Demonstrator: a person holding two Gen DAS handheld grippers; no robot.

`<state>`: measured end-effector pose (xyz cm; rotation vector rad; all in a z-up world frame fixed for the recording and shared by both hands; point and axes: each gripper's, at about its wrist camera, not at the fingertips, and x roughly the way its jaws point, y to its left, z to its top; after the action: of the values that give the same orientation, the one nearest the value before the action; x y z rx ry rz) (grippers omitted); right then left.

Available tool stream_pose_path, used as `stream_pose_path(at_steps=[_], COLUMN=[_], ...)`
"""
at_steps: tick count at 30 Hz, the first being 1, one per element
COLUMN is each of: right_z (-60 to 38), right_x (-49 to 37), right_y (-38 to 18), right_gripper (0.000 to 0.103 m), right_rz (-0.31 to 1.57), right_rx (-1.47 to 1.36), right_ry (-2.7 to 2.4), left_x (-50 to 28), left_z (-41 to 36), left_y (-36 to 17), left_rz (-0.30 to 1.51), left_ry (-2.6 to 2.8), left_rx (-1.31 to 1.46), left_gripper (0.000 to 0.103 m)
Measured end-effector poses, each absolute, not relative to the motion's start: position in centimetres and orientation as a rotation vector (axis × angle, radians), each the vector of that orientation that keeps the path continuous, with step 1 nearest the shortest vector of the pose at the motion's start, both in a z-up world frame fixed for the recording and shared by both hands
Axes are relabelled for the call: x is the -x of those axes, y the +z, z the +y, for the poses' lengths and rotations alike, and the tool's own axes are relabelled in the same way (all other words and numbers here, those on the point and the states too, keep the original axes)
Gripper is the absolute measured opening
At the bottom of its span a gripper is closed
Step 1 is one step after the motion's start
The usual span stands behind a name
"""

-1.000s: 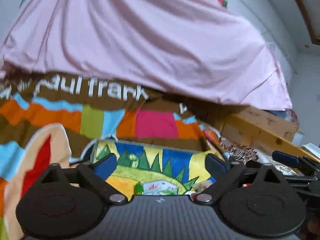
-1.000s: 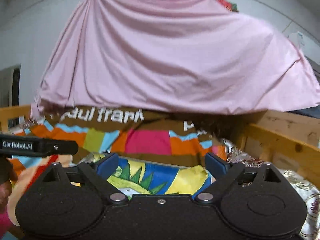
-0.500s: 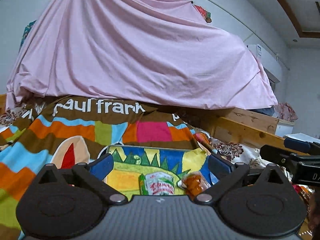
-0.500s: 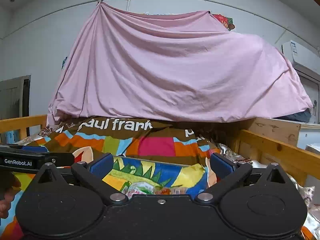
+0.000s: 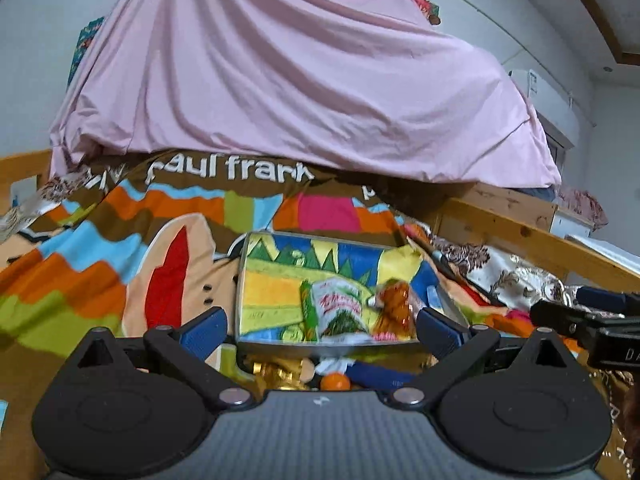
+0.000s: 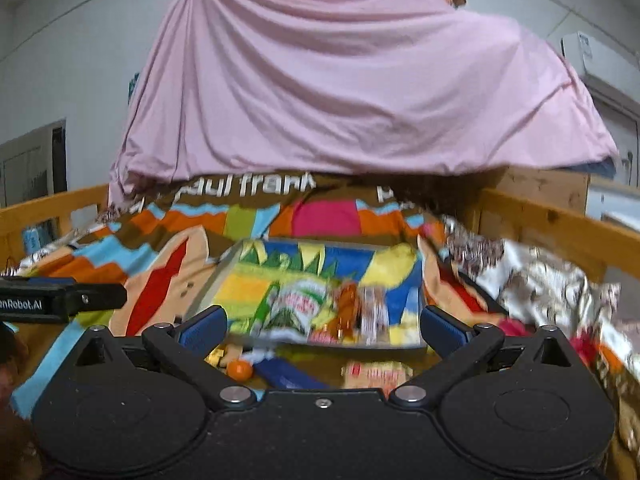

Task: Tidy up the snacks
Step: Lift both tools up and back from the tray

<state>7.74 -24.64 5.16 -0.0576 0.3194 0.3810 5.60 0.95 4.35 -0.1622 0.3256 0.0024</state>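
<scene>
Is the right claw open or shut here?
Open. The right claw has both blue pads spread wide, nothing between them; the snack tray lies beyond.

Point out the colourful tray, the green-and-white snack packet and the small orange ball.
colourful tray [image 5: 276,280], left wrist view, bare yellow patch of its floor.
green-and-white snack packet [image 5: 338,308], left wrist view, middle of its printed face.
small orange ball [image 6: 239,369], right wrist view, its centre.

Big pink sheet [image 5: 304,80] draped over everything at the back. Right under its hem is a striped "paul frank" blanket [image 5: 120,240], a wooden bed rail [image 5: 520,236] runs off its right side, air conditioner [image 6: 592,60] up beyond that.
</scene>
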Motion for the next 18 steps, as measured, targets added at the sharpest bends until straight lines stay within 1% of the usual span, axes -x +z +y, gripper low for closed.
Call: stream_pose_path(at_steps=[9,18], right_z=[-23.9,-23.0], right_x=[-5.3,-4.9], right_y=[3.0,1.3], right_gripper=[0.102,0.102], right_rz=[0.401,0.484], right_rx=[0.094,0.128], right_ry=[0.392,0.391], left_x=[-3.3,-3.2], left_z=[1.0,0.3], left_y=[2.2,-0.3], left_rz=[0.407,0.549], left_ry=[0.024,0.064], left_rx=[0.170,0.119], left_gripper=[0.103,0.103])
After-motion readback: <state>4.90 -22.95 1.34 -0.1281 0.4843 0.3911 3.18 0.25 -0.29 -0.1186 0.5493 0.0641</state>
